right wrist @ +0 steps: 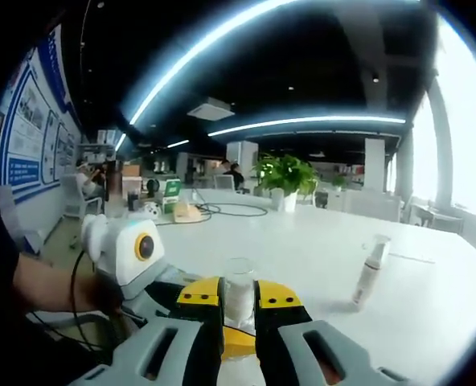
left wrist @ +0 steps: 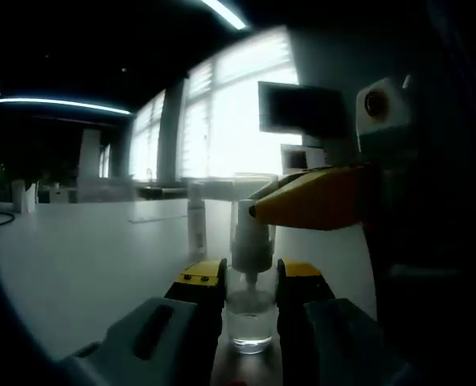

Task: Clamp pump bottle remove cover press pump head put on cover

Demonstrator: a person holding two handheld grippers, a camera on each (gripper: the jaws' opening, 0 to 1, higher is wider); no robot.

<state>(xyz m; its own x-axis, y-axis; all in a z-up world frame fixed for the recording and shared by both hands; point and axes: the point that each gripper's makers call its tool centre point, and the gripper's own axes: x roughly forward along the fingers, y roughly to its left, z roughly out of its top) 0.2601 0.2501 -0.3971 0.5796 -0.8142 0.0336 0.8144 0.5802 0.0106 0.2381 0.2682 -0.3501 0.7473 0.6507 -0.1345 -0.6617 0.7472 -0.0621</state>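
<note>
The white table (left wrist: 85, 265) is the broadest thing in both views, and everything else can be placed from the clear pump bottle (left wrist: 250, 310) standing upright on it.

In the left gripper view, the left gripper (left wrist: 250, 281) has its two yellow-tipped jaws pressed against either side of that bottle's body, pinching it just below the white pump head (left wrist: 248, 237). The clamping step looks done. The pump head appears bare, so the cover seems to be off already.

From the right of the bottle, the right gripper (left wrist: 254, 211) reaches in, its yellow jaw tip touching or just beside the top of the pump head. In the right gripper view its jaws stand close together around a small clear cylinder (right wrist: 239, 299), which is probably the removed cover, held between them. That reading is a judgement, since the clear plastic is hard to make out.

Beyond the clamped bottle, well apart from it on the table, a second slim white bottle (right wrist: 367, 277) stands on its own; in the left gripper view it sits just behind and to the left of the pump head.

So the task seems to be about midway: bottle clamped, cover apparently off, pressing the pump head in hand or about to happen. Putting the cover back on is left.
</note>
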